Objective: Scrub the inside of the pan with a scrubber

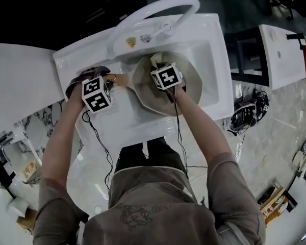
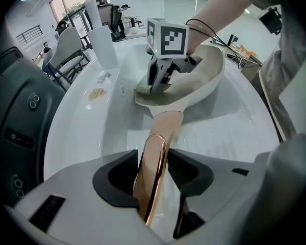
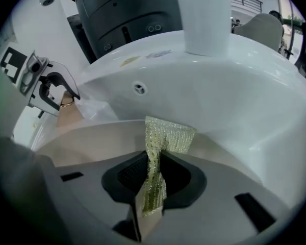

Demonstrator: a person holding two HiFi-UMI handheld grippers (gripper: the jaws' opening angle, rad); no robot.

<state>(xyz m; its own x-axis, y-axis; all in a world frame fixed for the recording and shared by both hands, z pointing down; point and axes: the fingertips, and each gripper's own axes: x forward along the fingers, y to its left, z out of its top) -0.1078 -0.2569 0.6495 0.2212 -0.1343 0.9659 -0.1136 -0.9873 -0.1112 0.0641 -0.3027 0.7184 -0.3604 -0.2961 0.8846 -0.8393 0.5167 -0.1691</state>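
Observation:
A beige pan (image 1: 193, 88) lies tilted in the white sink (image 1: 217, 50). Its copper-coloured handle (image 2: 154, 157) runs back between the jaws of my left gripper (image 2: 154, 160), whose pads press on both its sides. My right gripper (image 3: 152, 180) is shut on a yellow-green glittery scrubber (image 3: 166, 137), holding it over the pan's inside (image 3: 92, 142) near the far rim. From the left gripper view, the right gripper (image 2: 155, 83) and scrubber (image 2: 144, 90) sit at the pan's left inner wall. In the head view, the left gripper (image 1: 108, 80) is at the sink's left edge and the right gripper (image 1: 160, 65) is above the pan.
A white arched faucet (image 1: 158, 9) stands behind the basin, with its thick column (image 3: 201, 19) just beyond the pan. An overflow hole (image 3: 138, 88) is in the basin's back wall. A dark grey machine (image 2: 20, 116) stands to the sink's left. Cables and boxes lie on the floor at right.

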